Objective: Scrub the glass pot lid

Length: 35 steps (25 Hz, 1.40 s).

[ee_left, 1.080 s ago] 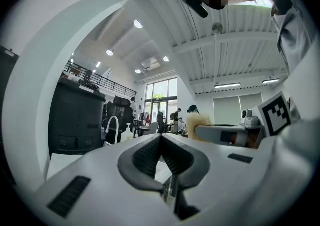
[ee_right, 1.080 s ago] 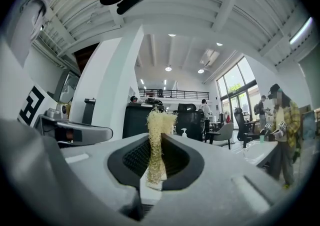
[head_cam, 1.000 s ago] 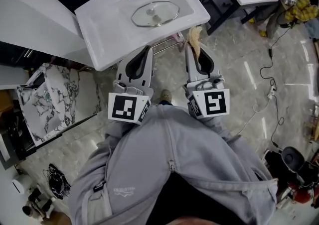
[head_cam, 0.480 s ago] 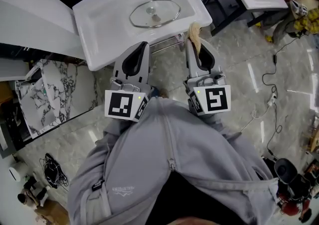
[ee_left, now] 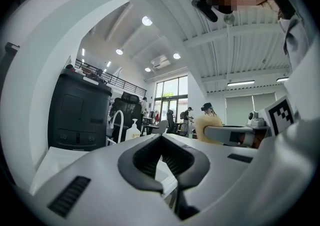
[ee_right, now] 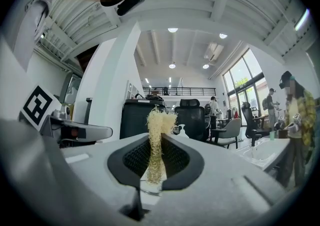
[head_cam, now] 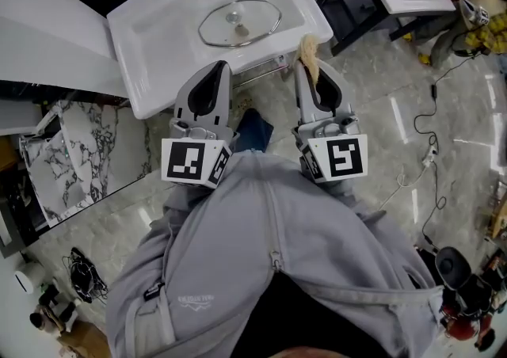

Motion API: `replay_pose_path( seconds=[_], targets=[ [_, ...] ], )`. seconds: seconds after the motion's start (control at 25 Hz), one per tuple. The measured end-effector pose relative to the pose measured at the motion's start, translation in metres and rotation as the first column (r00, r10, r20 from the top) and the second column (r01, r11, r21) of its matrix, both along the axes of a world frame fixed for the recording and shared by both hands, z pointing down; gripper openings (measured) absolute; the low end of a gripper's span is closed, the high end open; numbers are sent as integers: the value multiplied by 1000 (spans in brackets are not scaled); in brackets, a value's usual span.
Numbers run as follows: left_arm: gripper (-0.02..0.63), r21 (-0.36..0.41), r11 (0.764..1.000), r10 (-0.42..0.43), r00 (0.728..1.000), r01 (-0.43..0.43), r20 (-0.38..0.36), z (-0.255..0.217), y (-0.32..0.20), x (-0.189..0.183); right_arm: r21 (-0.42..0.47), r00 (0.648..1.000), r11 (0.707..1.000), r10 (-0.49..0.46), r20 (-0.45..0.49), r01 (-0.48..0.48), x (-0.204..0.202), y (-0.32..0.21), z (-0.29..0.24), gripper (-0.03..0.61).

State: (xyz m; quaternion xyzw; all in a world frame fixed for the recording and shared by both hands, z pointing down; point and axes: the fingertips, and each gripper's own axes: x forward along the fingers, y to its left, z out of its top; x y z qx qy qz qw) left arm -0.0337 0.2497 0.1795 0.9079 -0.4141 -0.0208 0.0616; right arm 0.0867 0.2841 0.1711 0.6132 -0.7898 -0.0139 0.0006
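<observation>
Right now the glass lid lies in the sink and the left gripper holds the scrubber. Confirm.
Wrong side: the right gripper holds the scrubber, as the right gripper view shows. The glass lid does lie in the sink.

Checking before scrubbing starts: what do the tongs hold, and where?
Right tongs pinch a yellow fibrous scrubber by one end; left tongs are shut, empty.

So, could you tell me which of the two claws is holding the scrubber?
The right claw: it is shut on the yellow fibrous scrubber, whereas the left claw is shut with nothing in it.
</observation>
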Motion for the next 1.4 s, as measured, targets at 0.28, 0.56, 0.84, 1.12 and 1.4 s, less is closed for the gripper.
replay_pose_path(
  seconds=[0.28,0.56,0.84,1.12,1.4],
  targets=[
    [6,-3,1000,-6,1000,6,23,12,-50,16,-28,997,997,-70,-12,70,5,-51,13,34],
    [6,-18,999,-46,998,47,34,21,-118,27,-52,991,990,-135,-13,134,9,-127,19,34],
    [6,-36,995,-95,995,96,39,29,-186,23,-83,981,979,-191,-44,187,7,-203,31,34],
    [6,-87,990,-108,993,112,46,49,-231,20,-141,970,964,-237,-63,226,-1,-257,47,34],
    [6,-127,977,-166,985,172,55,68,-243,9,-153,940,936,-332,-77,318,-20,-280,61,34]
  ],
)
